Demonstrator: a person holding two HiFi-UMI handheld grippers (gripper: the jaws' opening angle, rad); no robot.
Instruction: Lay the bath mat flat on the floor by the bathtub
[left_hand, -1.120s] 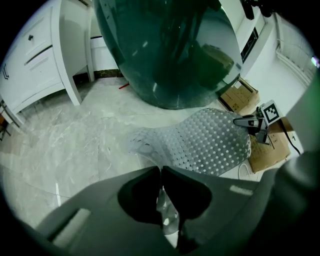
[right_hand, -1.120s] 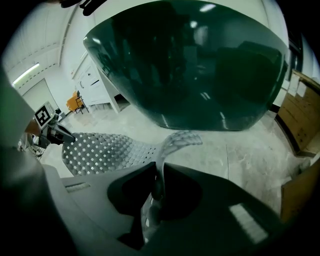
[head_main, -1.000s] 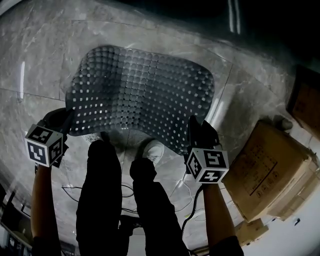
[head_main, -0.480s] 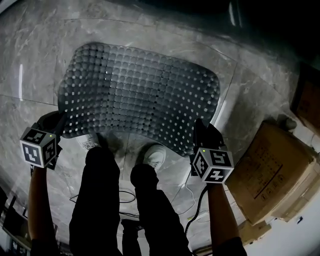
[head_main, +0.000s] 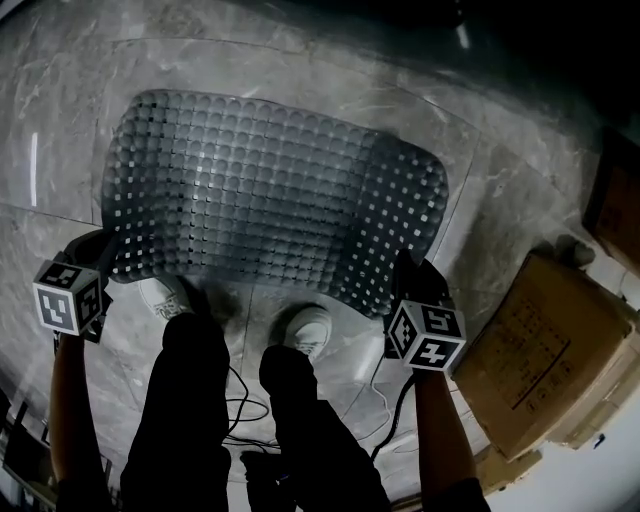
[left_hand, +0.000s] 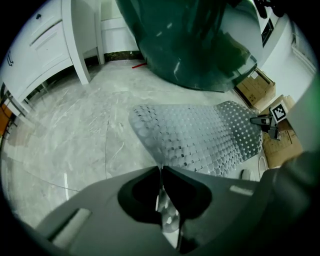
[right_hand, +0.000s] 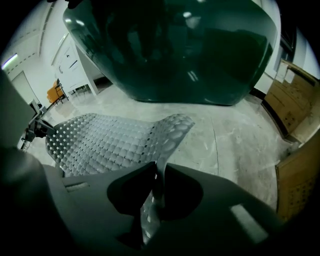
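Note:
A grey translucent bath mat (head_main: 270, 195) with a grid of small holes hangs spread out low over the marble floor (head_main: 60, 120), its near edge raised. My left gripper (head_main: 108, 262) is shut on the mat's near left corner; in the left gripper view the bath mat (left_hand: 200, 137) runs out from between the jaws of the left gripper (left_hand: 161, 175). My right gripper (head_main: 402, 275) is shut on the near right corner, and the bath mat (right_hand: 110, 140) shows pinched in the right gripper (right_hand: 157, 182). The dark green bathtub (right_hand: 170, 45) stands just beyond the mat.
The person's legs and white shoes (head_main: 300, 325) stand just behind the mat's near edge. Cardboard boxes (head_main: 530, 340) sit at the right. A cable (head_main: 240, 395) lies on the floor by the feet. White cabinets (left_hand: 45, 45) line the left wall.
The mat has been carried forward and lower, spreading wider and flatter over the floor. Both grippers moved apart slightly and stayed shut on their corners.

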